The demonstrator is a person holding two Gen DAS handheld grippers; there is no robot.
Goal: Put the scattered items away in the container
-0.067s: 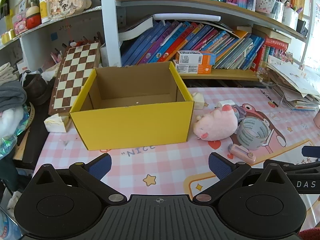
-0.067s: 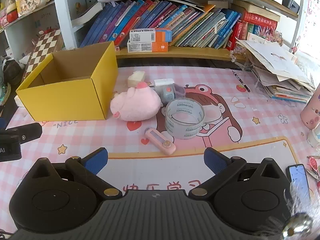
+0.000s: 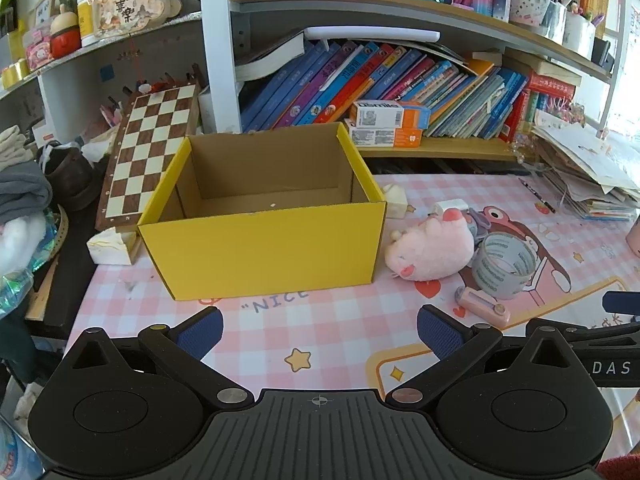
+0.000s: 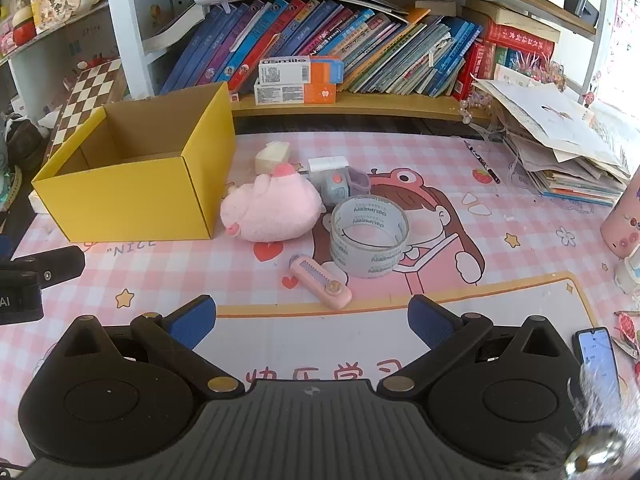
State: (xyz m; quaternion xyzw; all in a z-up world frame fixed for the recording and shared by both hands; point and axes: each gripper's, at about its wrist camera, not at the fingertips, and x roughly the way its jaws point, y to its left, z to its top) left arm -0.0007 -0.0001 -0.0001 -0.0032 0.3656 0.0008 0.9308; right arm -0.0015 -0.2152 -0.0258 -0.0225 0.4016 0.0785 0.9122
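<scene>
We are holding both the left gripper (image 3: 319, 330) and the right gripper (image 4: 311, 318) spread wide and grasping nothing, so we are judging that tidying is only starting. Nearest are lying the cutter (image 4: 321, 282) and tape (image 4: 369, 235), then the plush (image 4: 270, 210) beside the yellow box (image 4: 132, 200), which is standing bare inside; next we are needing to close on 1 item.

left tongs (image 3: 319, 330): jaws spread wide, nothing between the blue pads, tilted down over the near edge of the bench | right tongs (image 4: 311, 320): jaws spread wide, empty, over the near edge, just beside the left
</scene>
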